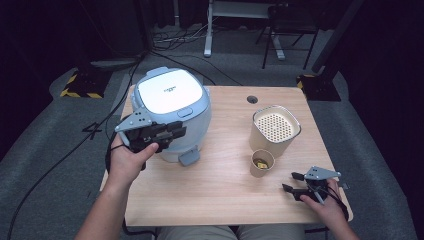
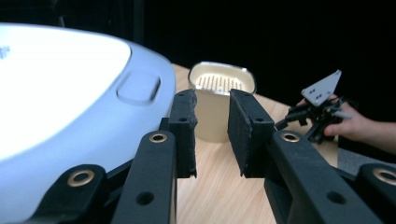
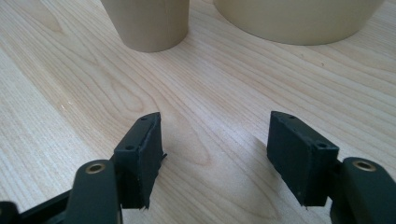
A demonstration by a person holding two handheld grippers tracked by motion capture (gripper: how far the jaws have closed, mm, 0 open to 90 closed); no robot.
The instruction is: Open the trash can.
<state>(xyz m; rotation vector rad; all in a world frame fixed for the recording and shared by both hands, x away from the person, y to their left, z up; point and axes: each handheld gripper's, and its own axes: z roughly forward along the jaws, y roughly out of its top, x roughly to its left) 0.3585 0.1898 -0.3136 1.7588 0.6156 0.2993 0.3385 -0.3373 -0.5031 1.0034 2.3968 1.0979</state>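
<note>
A pale blue rice cooker (image 1: 170,100) with a white lid stands at the table's back left, its lid down. My left gripper (image 1: 177,131) hovers against the cooker's front left side, pointing right, jaws open with nothing between them. In the left gripper view the cooker's lid (image 2: 60,93) lies at the left of the jaws (image 2: 212,100). A beige tub (image 1: 275,127) with a perforated insert stands at the right, and a small paper cup (image 1: 262,163) in front of it. My right gripper (image 1: 291,182) rests low near the front right edge, open over bare wood (image 3: 215,126), facing the cup (image 3: 147,23).
The wooden table (image 1: 215,200) has a cable hole (image 1: 252,99) near its back edge. Black cables run across the grey floor at the left. Desk and chair legs stand behind the table, with yellow-and-black striped bases at both back corners.
</note>
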